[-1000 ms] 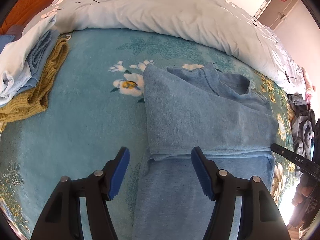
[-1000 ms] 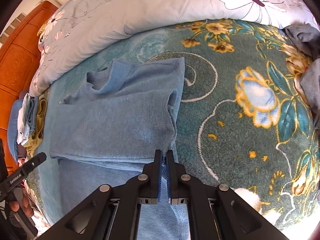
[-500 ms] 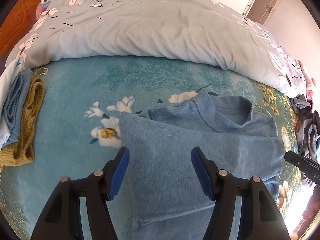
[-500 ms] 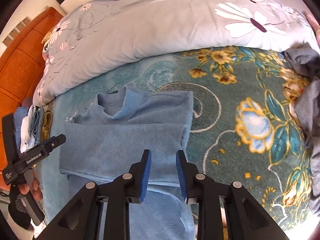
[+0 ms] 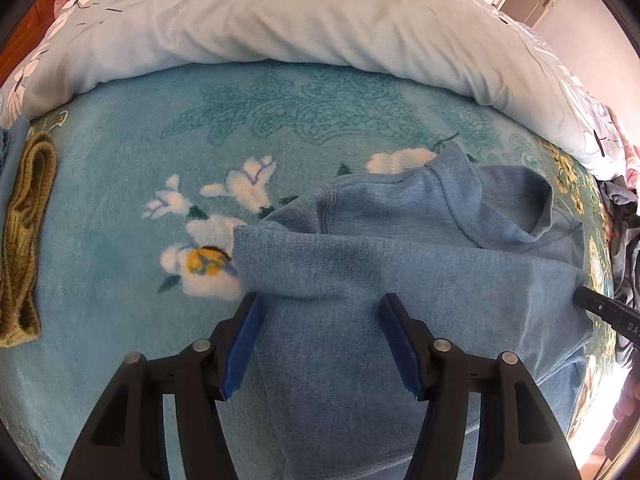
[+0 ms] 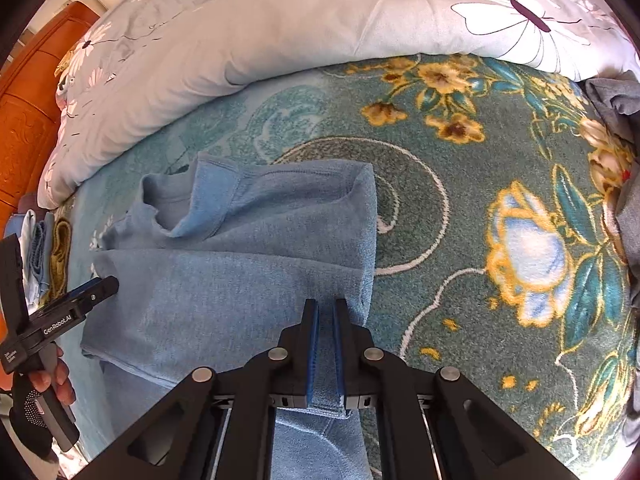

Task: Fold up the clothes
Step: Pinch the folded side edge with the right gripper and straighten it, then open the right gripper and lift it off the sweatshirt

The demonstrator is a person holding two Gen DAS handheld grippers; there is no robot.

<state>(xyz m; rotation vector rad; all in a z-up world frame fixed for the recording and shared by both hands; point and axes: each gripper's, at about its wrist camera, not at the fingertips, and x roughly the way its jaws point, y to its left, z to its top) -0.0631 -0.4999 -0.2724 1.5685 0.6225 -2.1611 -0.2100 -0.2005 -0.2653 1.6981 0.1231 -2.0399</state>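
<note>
The right gripper [image 6: 325, 344] has its fingers clamped on the lower right edge of the blue sweater [image 6: 240, 280]. The left gripper [image 5: 320, 340] hangs over the sweater's left edge, fingers apart. The soft knit sweater lies folded on the teal floral blanket [image 5: 120, 240], its collar pointing toward the pale duvet [image 5: 280, 20]. A mustard knit [image 5: 24, 240] lies folded well left of the sweater.

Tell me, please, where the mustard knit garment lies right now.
The mustard knit garment lies at the left wrist view's far left edge, on the teal blanket.
</note>
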